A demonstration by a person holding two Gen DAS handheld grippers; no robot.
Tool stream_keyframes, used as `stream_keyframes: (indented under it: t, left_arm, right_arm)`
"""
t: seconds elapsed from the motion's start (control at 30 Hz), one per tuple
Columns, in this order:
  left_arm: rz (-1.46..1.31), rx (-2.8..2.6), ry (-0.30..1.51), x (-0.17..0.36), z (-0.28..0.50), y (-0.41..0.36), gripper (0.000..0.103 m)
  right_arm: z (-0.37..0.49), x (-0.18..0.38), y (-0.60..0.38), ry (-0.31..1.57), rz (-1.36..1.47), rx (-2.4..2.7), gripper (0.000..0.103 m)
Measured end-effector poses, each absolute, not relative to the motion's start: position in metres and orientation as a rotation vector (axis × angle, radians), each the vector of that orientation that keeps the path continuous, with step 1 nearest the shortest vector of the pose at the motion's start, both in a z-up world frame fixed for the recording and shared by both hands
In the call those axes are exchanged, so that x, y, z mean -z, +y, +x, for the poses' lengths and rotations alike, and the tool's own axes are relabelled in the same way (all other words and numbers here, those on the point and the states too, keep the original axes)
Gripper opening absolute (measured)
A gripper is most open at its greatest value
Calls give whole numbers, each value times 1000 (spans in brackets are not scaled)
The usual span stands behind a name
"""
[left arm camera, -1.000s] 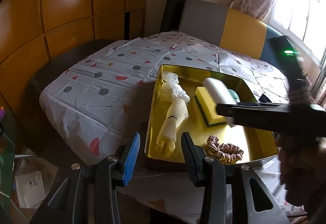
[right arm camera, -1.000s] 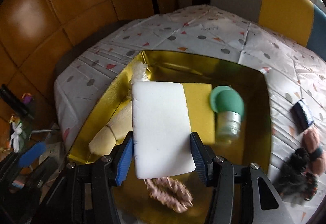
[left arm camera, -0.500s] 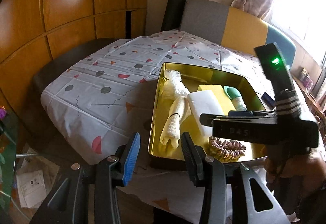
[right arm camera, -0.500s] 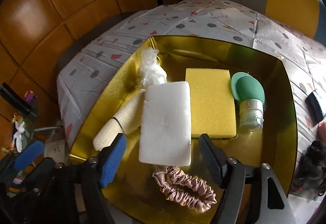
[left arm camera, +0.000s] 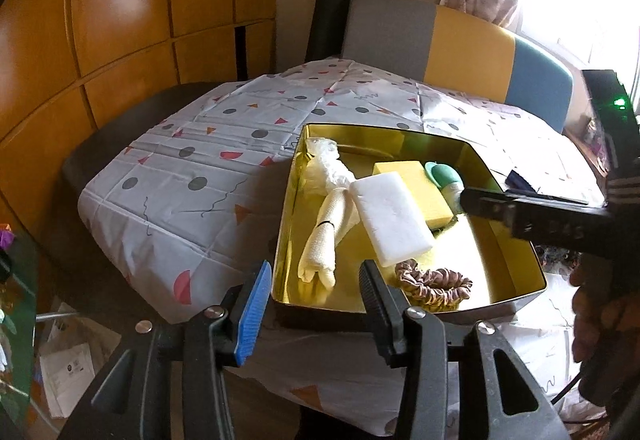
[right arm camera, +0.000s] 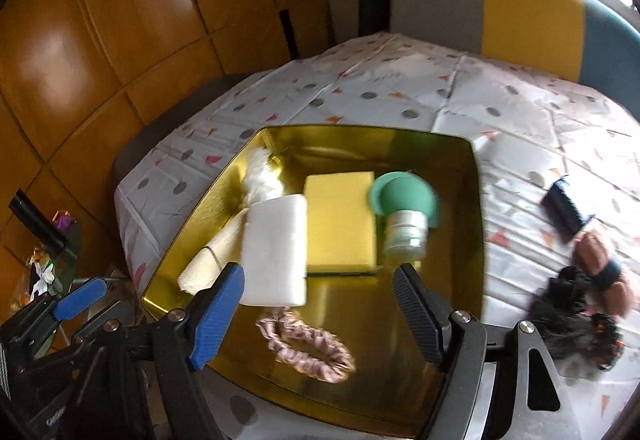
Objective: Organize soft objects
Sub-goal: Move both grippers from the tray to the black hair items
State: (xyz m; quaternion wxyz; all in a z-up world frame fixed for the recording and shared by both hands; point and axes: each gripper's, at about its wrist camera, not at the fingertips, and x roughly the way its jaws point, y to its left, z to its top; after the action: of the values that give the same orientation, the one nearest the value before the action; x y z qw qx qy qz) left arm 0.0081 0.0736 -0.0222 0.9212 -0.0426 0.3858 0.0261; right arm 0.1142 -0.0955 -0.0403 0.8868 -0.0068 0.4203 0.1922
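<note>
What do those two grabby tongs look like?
Both are black plastic. Each of the left tongs and right tongs has one finger with a ribbed blue pad and one with a ribbed black pad, plus silver screws. From the left camera, the right one shows a green light.

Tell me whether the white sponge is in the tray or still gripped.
In the tray. The white sponge lies inside the gold tray, against the yellow sponge; the right gripper is open and clear of it.
</note>
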Motion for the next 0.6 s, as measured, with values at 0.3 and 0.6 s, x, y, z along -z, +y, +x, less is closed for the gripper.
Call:
stream_keyframes:
  t: [0.3,0.6]
  left_arm:
    - [-49,-30,794,19,8,58,46]
    - [-10,-8,796,18,6,43,46]
  right_arm:
    - [102,28,-139,822,4,-335,79]
    - [95,21,-185,783,16,-259,80]
